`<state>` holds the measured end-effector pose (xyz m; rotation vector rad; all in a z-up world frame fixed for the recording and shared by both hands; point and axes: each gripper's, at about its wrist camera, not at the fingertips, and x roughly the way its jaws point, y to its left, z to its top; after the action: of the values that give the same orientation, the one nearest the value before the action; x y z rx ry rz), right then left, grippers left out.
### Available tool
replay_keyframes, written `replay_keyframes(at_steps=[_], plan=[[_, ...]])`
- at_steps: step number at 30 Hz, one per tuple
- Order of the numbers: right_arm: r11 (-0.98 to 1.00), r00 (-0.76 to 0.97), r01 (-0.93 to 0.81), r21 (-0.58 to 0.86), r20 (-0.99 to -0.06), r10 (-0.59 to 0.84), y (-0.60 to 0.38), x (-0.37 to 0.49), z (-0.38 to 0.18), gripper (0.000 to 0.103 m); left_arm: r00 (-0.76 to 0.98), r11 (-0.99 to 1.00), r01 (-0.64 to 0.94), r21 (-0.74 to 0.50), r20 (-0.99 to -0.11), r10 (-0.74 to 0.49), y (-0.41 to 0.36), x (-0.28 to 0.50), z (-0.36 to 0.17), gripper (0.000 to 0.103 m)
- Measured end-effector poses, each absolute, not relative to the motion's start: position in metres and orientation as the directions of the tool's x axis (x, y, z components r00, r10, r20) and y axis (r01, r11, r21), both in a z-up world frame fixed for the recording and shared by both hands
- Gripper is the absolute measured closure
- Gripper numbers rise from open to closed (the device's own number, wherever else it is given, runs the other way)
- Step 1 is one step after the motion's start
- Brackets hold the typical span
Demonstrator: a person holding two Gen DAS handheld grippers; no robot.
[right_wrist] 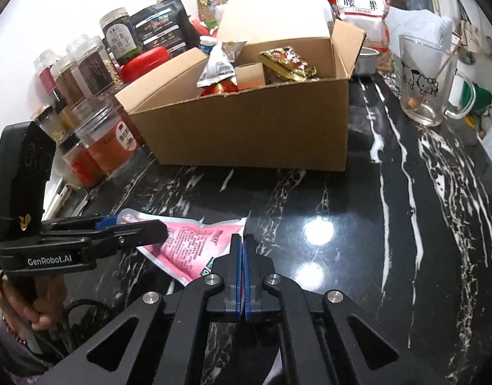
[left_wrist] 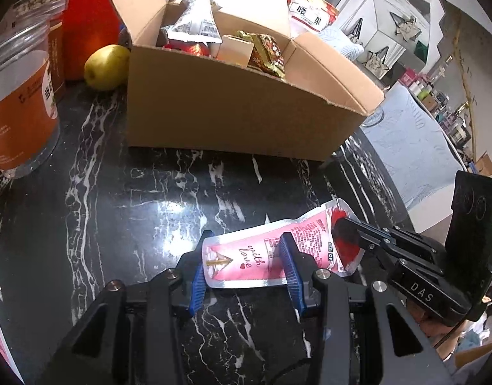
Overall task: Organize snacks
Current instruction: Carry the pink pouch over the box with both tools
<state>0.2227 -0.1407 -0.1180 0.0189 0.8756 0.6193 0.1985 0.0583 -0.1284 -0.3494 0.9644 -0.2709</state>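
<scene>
- The tabletop (left_wrist: 143,199), black marble with white veins, spreads beneath both tools.
- A cardboard box (left_wrist: 233,115) stands open beyond the left tool and straight ahead of the right tool, with snack packets piled inside.
- A clear jar (left_wrist: 21,109) with an orange label stands ahead of the left tool and to its left; a yellow-green fruit (left_wrist: 106,67) lies beside the box's left corner.
- A glass mug (right_wrist: 427,80) stands ahead of the right tool and off to its right.
- The pink pouch (left_wrist: 262,253) lies flat on the tabletop, stretched across between the two tools.
- The left tool (left_wrist: 246,266) grips one end of the pouch, its blue pads narrowly spaced and pressing its edges.
- The right tool (right_wrist: 242,250) is fully closed, pads together, at the pouch's other end; the pouch's corner lies just left of its tips, and whether it is pinched I cannot tell.
</scene>
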Motion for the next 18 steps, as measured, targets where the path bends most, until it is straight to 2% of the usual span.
replay_keyframes(at_steps=[18], plan=[[0.82,0.563,-0.526,0.225,-0.63,0.535,-0.134,0.224,-0.058,0.102,0.651,0.922,0.136,-0.362,-0.669,-0.358,0.058,0.205,-0.056,0.062]])
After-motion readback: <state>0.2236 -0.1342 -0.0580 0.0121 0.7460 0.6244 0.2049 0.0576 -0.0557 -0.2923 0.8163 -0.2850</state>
